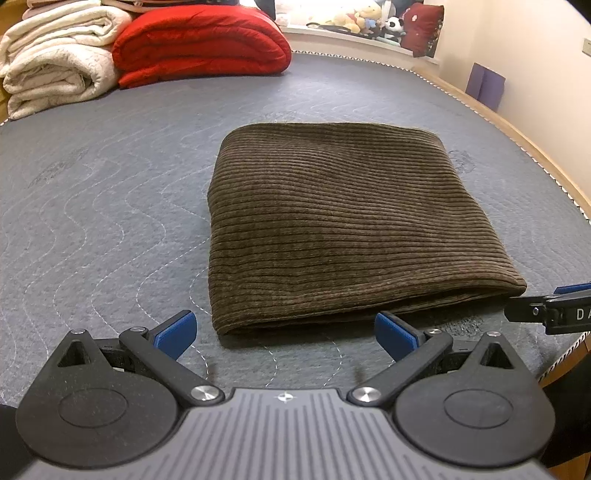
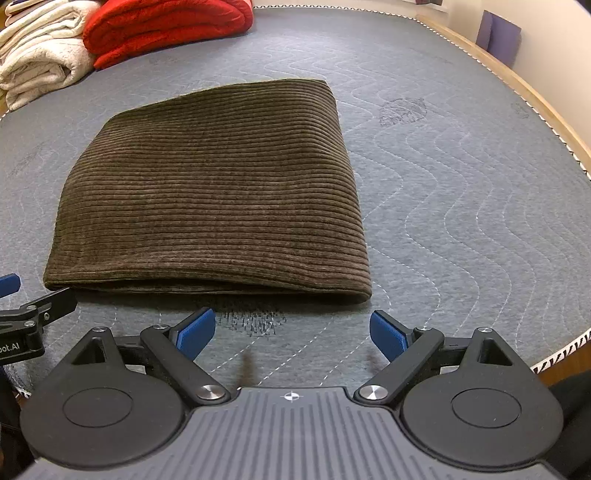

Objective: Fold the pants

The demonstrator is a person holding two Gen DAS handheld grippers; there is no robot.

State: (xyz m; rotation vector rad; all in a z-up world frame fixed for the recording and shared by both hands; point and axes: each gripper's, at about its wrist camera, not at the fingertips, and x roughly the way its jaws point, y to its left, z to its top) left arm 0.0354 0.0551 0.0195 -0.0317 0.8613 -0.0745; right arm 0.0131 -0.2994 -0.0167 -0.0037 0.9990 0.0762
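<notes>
A pair of brown corduroy pants (image 1: 340, 225) is lying folded into a compact rectangle on a grey quilted mattress (image 1: 110, 206), its thick folded edge facing the two hand-held tools. The left claw (image 1: 284, 334) is hovering just short of that near edge with its blue pads (image 1: 177, 332) standing wide apart and gripping nothing. The right claw (image 2: 291, 334) is hanging beside it in the same pose, its jaws also spread wide and empty, the pants' edge lying just beyond its fingertips. Each tool is showing at the margin of the other's view: the right one at the right border of the left wrist camera, the left one at the left border of the right wrist camera. At the far end of the bed, a folded red comforter (image 1: 199, 44) is sitting next to a stack of cream blankets (image 1: 55, 55). Stuffed toys (image 1: 362, 20) are lining a ledge behind the bed, and a purple item (image 1: 484, 86) is leaning against the wall to the right.
</notes>
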